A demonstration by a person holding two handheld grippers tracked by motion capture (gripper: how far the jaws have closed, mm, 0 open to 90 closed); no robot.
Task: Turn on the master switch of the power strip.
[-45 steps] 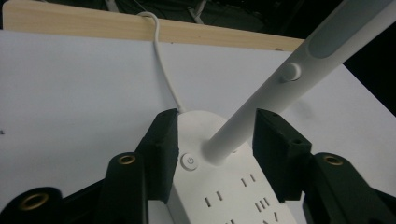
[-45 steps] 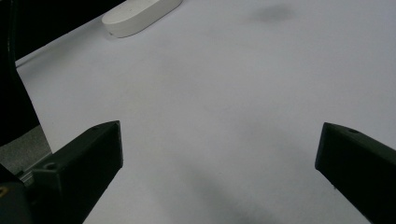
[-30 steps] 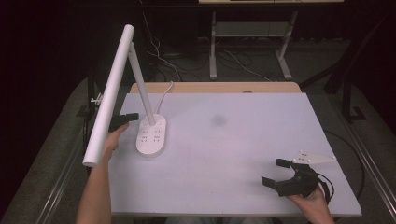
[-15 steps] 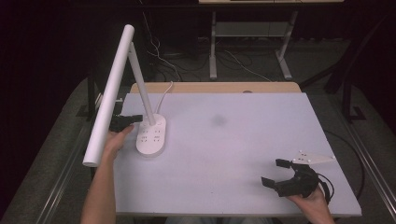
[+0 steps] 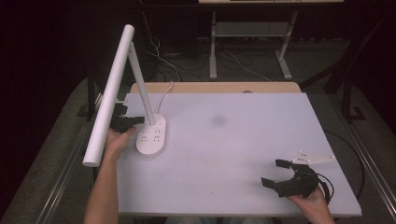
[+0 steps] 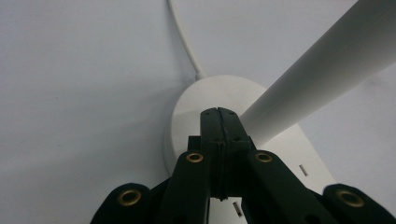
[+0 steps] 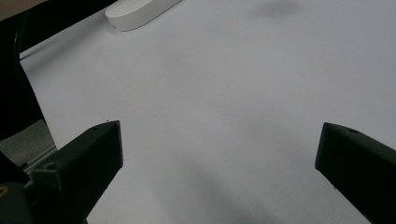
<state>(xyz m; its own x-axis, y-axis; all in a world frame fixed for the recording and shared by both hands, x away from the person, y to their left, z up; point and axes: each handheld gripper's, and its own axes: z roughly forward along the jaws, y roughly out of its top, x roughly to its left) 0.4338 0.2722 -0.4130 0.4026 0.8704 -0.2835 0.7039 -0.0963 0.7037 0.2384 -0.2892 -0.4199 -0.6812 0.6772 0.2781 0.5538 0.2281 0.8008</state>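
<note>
Jaws of my left gripper [image 6: 218, 112] are pressed together, empty, over the desk lamp's base [image 5: 152, 134] at the table's [image 5: 224, 154] far left. My right gripper [image 5: 275, 175], near right, gapes wide, holding nothing.

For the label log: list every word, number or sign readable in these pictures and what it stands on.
No readable text.
Lamp base: small dark markings, too small to read as signs.
Left tool, right tool, table: no lettering.
</note>
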